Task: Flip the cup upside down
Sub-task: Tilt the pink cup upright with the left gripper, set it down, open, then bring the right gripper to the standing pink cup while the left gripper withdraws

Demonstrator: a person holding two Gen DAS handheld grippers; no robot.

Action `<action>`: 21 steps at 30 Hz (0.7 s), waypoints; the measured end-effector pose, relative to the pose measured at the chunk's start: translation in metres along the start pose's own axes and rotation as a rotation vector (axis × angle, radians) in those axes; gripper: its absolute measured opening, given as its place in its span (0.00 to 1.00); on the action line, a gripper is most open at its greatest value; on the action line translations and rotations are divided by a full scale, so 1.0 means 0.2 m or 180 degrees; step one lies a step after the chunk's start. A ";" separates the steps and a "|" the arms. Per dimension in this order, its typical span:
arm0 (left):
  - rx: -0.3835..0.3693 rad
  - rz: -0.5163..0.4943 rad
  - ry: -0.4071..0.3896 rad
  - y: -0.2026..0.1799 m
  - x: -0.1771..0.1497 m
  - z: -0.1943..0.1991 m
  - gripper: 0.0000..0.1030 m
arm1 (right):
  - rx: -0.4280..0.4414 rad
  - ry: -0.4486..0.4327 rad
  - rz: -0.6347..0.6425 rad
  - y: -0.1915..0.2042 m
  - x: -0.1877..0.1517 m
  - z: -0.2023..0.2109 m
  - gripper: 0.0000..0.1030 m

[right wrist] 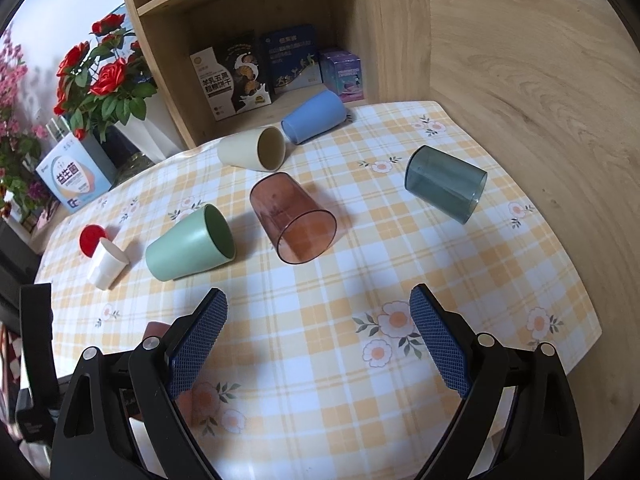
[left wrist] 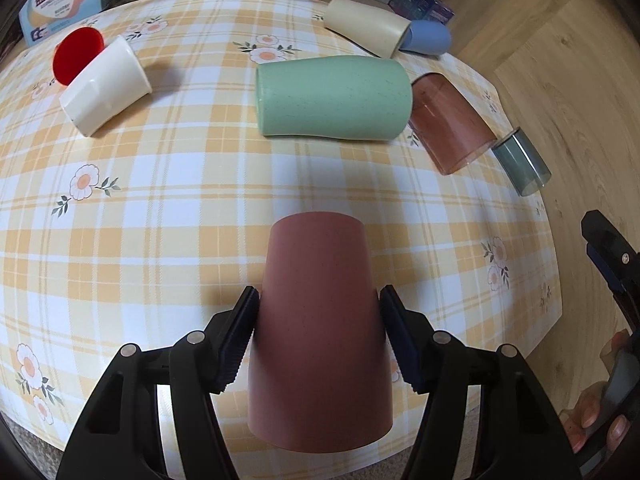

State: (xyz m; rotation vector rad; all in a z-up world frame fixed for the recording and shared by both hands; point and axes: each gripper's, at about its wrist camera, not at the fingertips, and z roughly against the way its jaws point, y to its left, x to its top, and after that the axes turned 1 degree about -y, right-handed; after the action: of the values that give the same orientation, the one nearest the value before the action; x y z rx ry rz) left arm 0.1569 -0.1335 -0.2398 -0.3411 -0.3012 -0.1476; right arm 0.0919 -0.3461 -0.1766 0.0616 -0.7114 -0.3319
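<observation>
A dusty-pink cup [left wrist: 320, 332] stands upside down at the near edge of the checked tablecloth [left wrist: 168, 208], closed base up. My left gripper [left wrist: 318, 300] has its jaws on both sides of the cup, pads against its walls. A bit of the pink cup [right wrist: 154, 330] shows behind my right gripper's left finger. My right gripper [right wrist: 320, 312] is open and empty above the cloth [right wrist: 360, 264].
Cups lie on their sides: green [left wrist: 332, 98] [right wrist: 190, 242], clear brown [left wrist: 448, 120] [right wrist: 296, 220], smoky grey [left wrist: 520, 162] [right wrist: 444, 184], cream [left wrist: 366, 26] [right wrist: 252, 148], blue [left wrist: 426, 38] [right wrist: 314, 116], white [left wrist: 106, 86] [right wrist: 106, 264]. Red lid [left wrist: 78, 54]. Shelf with boxes [right wrist: 240, 76], roses [right wrist: 104, 80] behind.
</observation>
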 end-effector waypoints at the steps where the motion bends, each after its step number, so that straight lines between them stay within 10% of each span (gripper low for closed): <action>1: 0.0017 -0.0014 -0.0023 0.00 0.00 0.01 0.60 | -0.0003 0.0007 -0.0008 0.00 0.00 0.00 0.87; 8: 0.0089 -0.0293 -0.0180 -0.04 -0.02 0.07 0.83 | 0.0053 0.0065 -0.0045 0.01 0.00 0.01 0.87; 21: 0.0091 -0.0480 -0.0419 0.02 -0.01 0.28 0.94 | 0.0388 0.0116 -0.0002 0.12 0.01 0.07 0.87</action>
State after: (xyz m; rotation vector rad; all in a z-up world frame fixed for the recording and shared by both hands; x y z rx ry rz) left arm 0.1419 -0.1096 -0.1917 -0.3003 -0.4592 -0.2695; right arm 0.0899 -0.3234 -0.1610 0.1831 -0.6950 -0.2872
